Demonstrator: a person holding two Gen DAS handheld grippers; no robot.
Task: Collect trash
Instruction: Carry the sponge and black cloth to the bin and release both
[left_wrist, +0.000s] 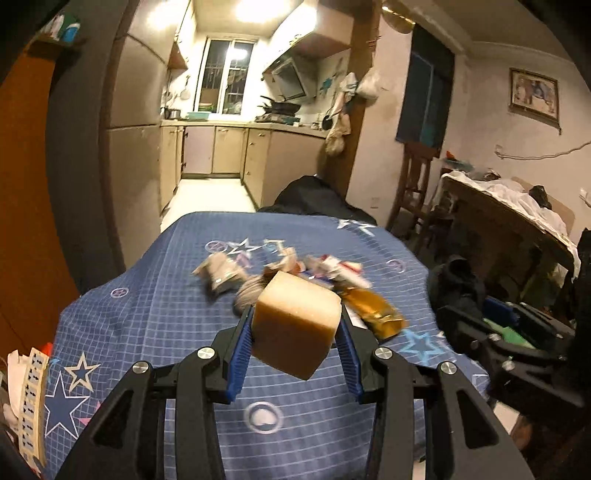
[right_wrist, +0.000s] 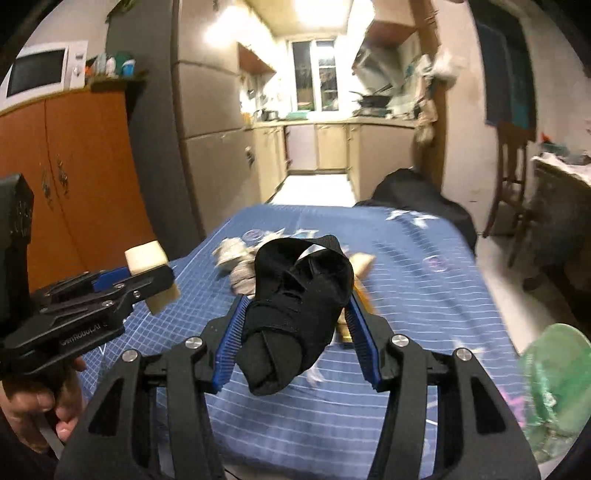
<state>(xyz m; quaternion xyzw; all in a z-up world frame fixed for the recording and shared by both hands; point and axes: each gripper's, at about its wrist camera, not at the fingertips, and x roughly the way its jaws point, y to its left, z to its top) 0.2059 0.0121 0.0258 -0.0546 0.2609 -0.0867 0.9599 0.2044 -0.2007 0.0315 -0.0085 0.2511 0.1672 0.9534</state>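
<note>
The left gripper (left_wrist: 297, 325) points forward and somewhat downward over the near half of the table (left_wrist: 155, 306), which is covered in a blue checked cloth with stars. Its blue pads are closed partway on a tan sponge block (left_wrist: 297, 323), which hangs clear of the cloth. In the right wrist view the same gripper (right_wrist: 155, 275) comes in from the left edge of the table, with a hand (right_wrist: 40, 406) wrapped around its handle.

The right gripper (right_wrist: 295, 317) is tilted down the same way, above the middle of the table. Its jaws are partly closed on a crumpled black cloth with a strap loop (right_wrist: 295, 310), which fills the gap between the pads and is lifted off the table.

A pile of wrappers and scraps (left_wrist: 288, 269) lies near the centre of the table, towards its far edge, with a golden wrapper (left_wrist: 376, 312) at its right side. A green plastic bag (right_wrist: 554, 387) shows past the table's near right corner.
</note>
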